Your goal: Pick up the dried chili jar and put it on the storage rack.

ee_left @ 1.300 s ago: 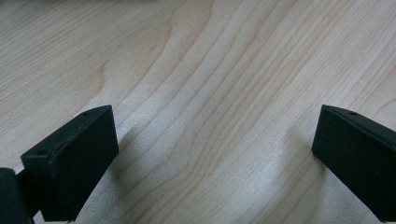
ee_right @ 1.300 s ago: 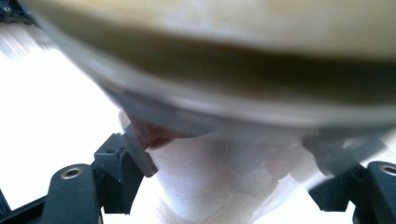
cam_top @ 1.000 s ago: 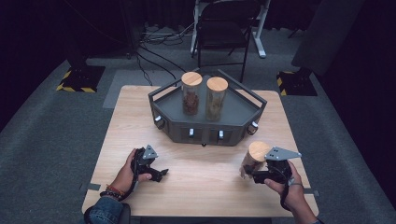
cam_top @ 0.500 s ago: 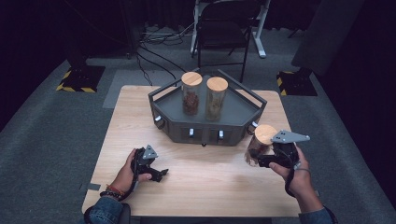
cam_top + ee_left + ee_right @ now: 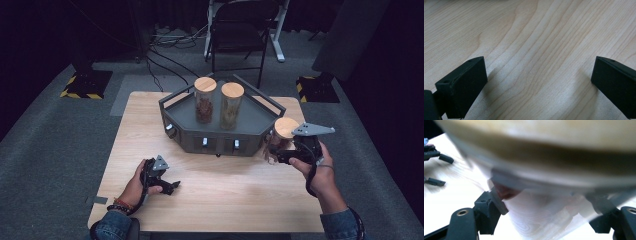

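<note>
While the jar [image 5: 280, 140] hangs clear of the table [image 5: 240, 200], just off the grey tray's [image 5: 260, 107] right front corner, the right hand [image 5: 320, 172] holds its gripper roughly level, pointing left. Right gripper [image 5: 272, 150] jaws clamped on the glass below the wooden lid [image 5: 286, 127]; its own view shows the jar as blur, contents unreadable. Left hand [image 5: 137, 182] rests on the table, left gripper [image 5: 172, 187] jaws wide apart, nothing between them. Two more jars [image 5: 205, 100] stand upright in the tray.
</note>
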`<control>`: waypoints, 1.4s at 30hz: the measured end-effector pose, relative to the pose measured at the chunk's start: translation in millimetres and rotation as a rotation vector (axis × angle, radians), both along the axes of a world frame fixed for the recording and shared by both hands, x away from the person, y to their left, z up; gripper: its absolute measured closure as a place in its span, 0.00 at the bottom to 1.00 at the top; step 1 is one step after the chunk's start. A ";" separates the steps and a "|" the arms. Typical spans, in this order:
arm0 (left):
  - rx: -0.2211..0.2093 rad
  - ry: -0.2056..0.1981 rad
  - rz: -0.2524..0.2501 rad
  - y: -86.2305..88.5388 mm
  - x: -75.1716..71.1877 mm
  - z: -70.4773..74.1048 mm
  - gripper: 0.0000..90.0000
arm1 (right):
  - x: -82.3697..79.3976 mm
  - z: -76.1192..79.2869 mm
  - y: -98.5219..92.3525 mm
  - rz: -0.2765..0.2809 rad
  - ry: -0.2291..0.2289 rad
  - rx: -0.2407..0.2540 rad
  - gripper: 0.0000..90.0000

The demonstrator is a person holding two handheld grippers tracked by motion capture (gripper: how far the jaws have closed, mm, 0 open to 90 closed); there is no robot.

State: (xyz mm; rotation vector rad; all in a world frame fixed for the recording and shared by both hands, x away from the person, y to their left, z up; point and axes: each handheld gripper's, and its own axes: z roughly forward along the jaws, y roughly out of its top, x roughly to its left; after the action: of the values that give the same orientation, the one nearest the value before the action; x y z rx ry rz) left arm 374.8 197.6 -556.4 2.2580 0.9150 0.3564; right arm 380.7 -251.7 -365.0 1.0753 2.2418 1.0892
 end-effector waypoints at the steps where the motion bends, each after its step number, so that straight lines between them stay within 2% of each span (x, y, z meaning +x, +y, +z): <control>1: 0.000 0.000 0.000 0.0 0.0 0.0 0.00 | 1.8 2.6 1.3 0.001 -0.003 -0.001 0.29; 23: -0.001 0.000 0.000 0.0 0.0 -0.1 0.00 | 32.9 41.3 20.9 -0.003 -0.029 -0.010 0.29; 32: 0.000 0.000 0.000 0.0 0.0 0.0 0.00 | 49.0 45.9 26.7 -0.019 -0.029 0.003 0.29; 37: 0.000 0.000 0.000 0.0 0.0 0.0 0.00 | 56.5 47.0 30.4 -0.025 -0.031 -0.013 0.29; 42: 0.000 0.000 0.000 0.0 0.0 0.0 0.00 | 63.8 47.0 33.8 -0.031 -0.028 -0.005 0.29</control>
State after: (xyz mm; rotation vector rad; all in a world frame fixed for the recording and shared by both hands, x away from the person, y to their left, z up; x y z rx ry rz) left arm 374.8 197.6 -556.5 2.2576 0.9152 0.3562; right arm 444.5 -217.9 -318.1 1.0829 2.1972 1.0786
